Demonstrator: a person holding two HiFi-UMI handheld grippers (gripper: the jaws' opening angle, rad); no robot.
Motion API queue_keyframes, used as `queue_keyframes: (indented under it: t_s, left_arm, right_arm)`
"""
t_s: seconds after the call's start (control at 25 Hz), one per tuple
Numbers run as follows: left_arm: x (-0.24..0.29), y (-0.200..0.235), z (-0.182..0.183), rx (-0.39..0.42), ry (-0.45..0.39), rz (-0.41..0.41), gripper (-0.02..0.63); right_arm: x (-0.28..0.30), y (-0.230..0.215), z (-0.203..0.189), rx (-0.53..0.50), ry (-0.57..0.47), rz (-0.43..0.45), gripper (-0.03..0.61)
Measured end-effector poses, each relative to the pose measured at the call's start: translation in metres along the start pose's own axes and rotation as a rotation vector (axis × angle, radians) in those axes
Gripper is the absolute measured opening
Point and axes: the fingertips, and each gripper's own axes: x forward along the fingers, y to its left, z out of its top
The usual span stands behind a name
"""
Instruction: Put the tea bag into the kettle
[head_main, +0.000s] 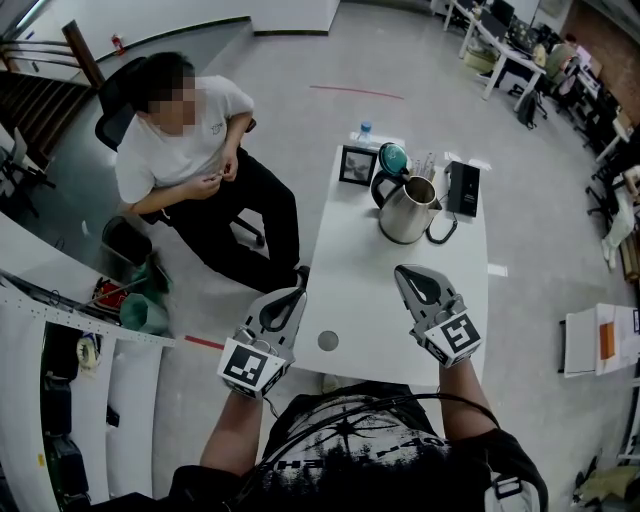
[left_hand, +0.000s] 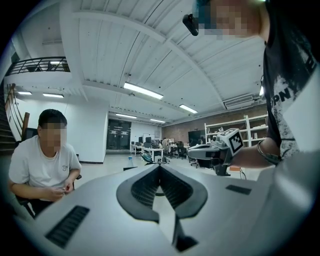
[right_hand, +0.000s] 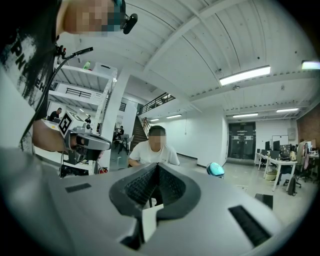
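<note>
A steel kettle (head_main: 405, 212) stands toward the far end of the white table (head_main: 350, 270), its teal lid (head_main: 393, 158) swung up and open. I cannot pick out a tea bag in any view. My left gripper (head_main: 297, 293) hovers over the table's near left edge, jaws closed with nothing between them. My right gripper (head_main: 400, 270) is held over the near right part of the table, a short way in front of the kettle, also shut and empty. In the right gripper view the jaws (right_hand: 159, 165) meet, and the teal lid (right_hand: 216, 169) shows beyond them.
A framed marker card (head_main: 357, 165), a water bottle (head_main: 365, 130) and a black box (head_main: 462, 187) sit near the kettle. A small grey disc (head_main: 328, 340) lies near the table's front. A person in a white T-shirt (head_main: 185, 130) sits left of the table.
</note>
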Motion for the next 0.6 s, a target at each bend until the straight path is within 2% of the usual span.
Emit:
queue_keyframes:
  t_s: [0.4, 0.6]
  left_arm:
    - [-0.002, -0.004, 0.001, 0.003, -0.011, -0.005, 0.011]
    - [-0.003, -0.003, 0.000, -0.013, 0.010, 0.010, 0.011]
  right_arm:
    - [0.005, 0.002, 0.007, 0.009, -0.027, 0.011, 0.011]
    - [0.006, 0.007, 0.015, 0.013, -0.042, 0.026, 0.009]
